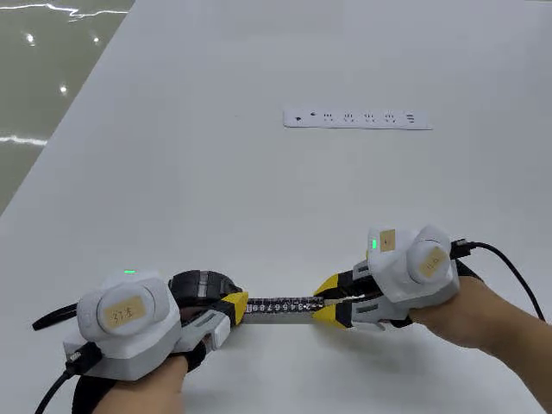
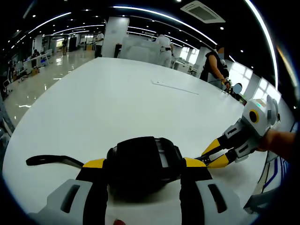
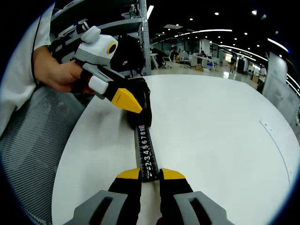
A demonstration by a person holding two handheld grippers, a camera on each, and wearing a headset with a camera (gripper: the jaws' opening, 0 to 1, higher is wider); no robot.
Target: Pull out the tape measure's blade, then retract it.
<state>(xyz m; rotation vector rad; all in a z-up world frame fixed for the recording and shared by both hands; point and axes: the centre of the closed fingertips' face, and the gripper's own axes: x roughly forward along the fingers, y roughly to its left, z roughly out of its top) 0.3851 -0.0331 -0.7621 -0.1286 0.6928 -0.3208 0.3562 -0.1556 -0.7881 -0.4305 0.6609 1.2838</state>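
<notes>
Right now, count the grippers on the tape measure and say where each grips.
2. The left gripper clamps the tape measure's black case; the right gripper pinches the pulled-out blade near its tip.

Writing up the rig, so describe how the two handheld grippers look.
The left gripper and right gripper each have a rounded white housing with a tan handwritten sticker and green light, grey-and-black jaws tipped in yellow, and a black cable at the rear.
</notes>
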